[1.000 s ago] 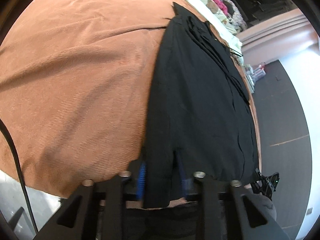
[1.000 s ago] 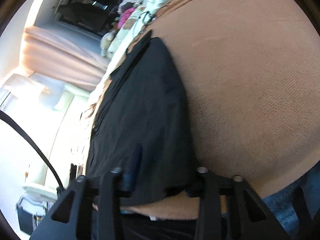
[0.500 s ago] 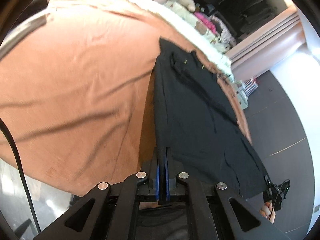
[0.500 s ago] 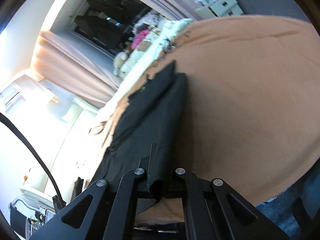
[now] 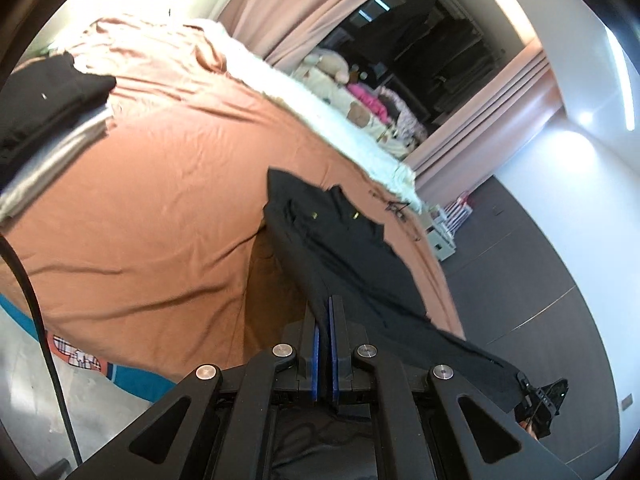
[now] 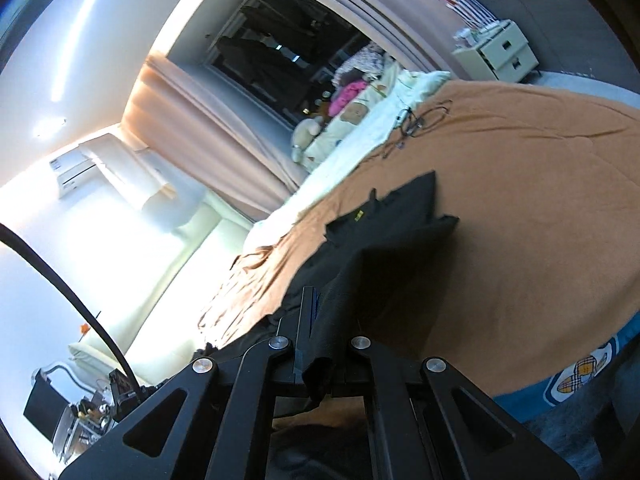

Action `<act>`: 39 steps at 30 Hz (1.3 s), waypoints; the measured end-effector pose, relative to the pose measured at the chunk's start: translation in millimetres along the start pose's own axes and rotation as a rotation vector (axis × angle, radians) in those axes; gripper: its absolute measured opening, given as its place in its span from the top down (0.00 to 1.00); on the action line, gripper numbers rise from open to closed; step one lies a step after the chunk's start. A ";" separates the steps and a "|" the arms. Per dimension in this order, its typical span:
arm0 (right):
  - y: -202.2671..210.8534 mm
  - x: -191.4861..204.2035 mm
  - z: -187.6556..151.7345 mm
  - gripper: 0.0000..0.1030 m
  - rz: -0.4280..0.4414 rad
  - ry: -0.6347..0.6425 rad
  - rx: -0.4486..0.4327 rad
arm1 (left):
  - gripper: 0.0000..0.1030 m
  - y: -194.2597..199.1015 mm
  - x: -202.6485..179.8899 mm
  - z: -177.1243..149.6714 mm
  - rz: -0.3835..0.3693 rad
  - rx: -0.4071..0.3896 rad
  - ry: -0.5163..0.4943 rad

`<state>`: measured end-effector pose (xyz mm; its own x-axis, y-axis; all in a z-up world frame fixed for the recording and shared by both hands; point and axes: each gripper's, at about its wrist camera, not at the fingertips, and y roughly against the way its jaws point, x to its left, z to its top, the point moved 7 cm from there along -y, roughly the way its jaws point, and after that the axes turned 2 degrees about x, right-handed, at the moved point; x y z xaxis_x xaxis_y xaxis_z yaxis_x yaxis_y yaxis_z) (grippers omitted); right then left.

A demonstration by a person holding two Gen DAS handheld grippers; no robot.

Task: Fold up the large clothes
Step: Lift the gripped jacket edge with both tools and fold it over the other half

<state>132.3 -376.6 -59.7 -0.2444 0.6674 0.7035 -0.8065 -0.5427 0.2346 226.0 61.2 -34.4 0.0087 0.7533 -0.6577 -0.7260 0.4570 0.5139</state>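
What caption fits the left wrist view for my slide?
Left hand-held gripper shut on the near edge of a black garment, lifting it off the orange bedspread.

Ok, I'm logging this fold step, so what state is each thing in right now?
Left gripper: shut on the black garment's near edge.
Right gripper: shut on the black garment.
Black garment: near end lifted, far end lying on the bed.
Orange bedspread: spread out, wrinkled.
Folded dark clothes: stacked at the bed's far left.

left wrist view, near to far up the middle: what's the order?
Left tongs → black garment held in them → orange bedspread → white blanket → stuffed toys → dark wardrobe.
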 end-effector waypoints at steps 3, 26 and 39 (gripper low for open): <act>2.7 0.6 -6.6 1.00 0.016 0.013 -0.006 | 0.97 25.1 -6.5 -3.8 -0.015 -0.024 -0.008; -39.2 4.2 62.2 1.00 0.020 0.104 -0.026 | 0.97 17.0 -34.6 55.6 -0.020 -0.080 -0.085; -133.8 -0.7 124.4 1.00 -0.034 0.132 -0.009 | 0.97 -76.7 -44.7 151.4 0.039 -0.068 -0.124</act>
<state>307.4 -368.0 -8.1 -0.2856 0.7469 0.6005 -0.8199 -0.5149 0.2505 385.4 64.1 38.9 0.0611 0.8243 -0.5628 -0.7726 0.3961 0.4962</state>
